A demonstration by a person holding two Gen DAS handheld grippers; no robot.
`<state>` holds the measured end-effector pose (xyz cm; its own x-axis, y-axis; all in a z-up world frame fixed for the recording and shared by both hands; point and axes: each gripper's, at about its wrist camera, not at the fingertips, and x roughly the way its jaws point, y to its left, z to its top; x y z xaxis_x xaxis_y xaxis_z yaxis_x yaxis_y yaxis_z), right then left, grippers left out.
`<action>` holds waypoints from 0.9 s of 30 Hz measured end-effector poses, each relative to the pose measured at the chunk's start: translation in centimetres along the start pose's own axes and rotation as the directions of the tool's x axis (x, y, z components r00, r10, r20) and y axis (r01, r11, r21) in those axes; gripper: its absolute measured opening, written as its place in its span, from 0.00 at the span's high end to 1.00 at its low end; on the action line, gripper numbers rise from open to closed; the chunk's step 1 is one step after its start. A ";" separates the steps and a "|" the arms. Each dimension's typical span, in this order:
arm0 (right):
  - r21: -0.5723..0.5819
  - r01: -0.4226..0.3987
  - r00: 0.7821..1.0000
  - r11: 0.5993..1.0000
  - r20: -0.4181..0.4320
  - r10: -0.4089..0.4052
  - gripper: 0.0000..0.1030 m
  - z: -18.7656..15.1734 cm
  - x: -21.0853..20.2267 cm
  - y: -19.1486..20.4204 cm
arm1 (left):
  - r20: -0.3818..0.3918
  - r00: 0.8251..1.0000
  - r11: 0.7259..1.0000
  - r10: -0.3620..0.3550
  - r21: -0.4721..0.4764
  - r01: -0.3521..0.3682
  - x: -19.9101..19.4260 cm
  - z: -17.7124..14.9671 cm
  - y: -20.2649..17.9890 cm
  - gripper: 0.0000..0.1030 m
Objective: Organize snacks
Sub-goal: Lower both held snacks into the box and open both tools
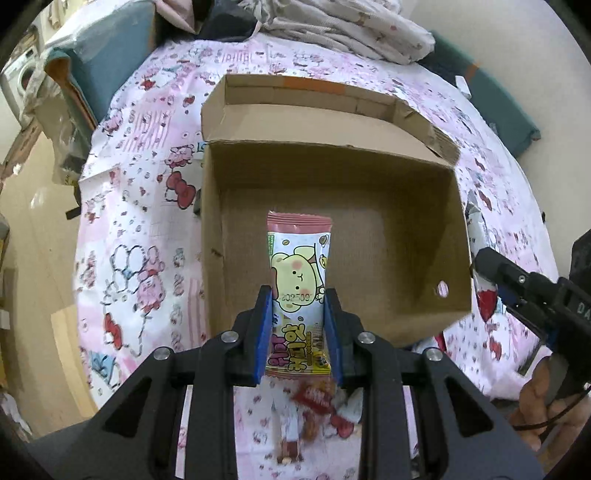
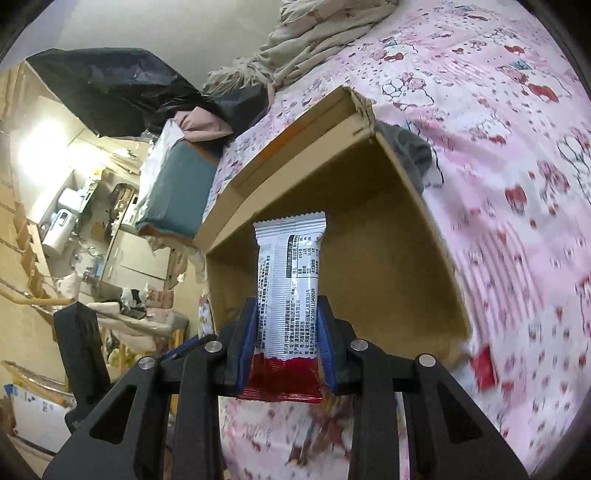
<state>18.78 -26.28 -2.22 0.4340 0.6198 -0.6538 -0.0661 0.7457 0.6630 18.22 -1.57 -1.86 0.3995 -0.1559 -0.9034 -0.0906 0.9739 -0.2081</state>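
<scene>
Snack packets [image 1: 298,280] [image 2: 290,284] pinched in both grippers [image 1: 298,301] [image 2: 286,308] point lengthwise toward the cardboard box [image 1: 454,236].

The right gripper [image 2: 287,325] clamps a silver snack packet [image 2: 287,284] with a red lower end, its printed back facing the camera. Behind it an open cardboard box [image 2: 388,236] lies on a pink cartoon-patterned sheet [image 2: 498,147]. The left gripper [image 2: 79,343] shows partly at lower left.

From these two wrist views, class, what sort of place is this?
Probably a bedroom in a home: a pink cartoon-print bedsheet covers the surface under the open brown cardboard box, crumpled pale bedding is heaped behind it, and a white washing machine stands nearby.
</scene>
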 end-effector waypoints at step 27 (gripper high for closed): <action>-0.059 0.099 0.990 0.993 -0.099 -0.104 0.66 -1.3 5.0 -2.5 | -0.006 1.000 0.999 -0.015 0.037 0.015 5.6 -0.3 -0.3 0.76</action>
<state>19.95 -24.74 -7.60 0.3475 0.5597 -0.7523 -0.0755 0.8164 0.5725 20.17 -2.81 -6.97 0.3956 -0.1716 -0.9023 -0.0506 0.9768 -0.2080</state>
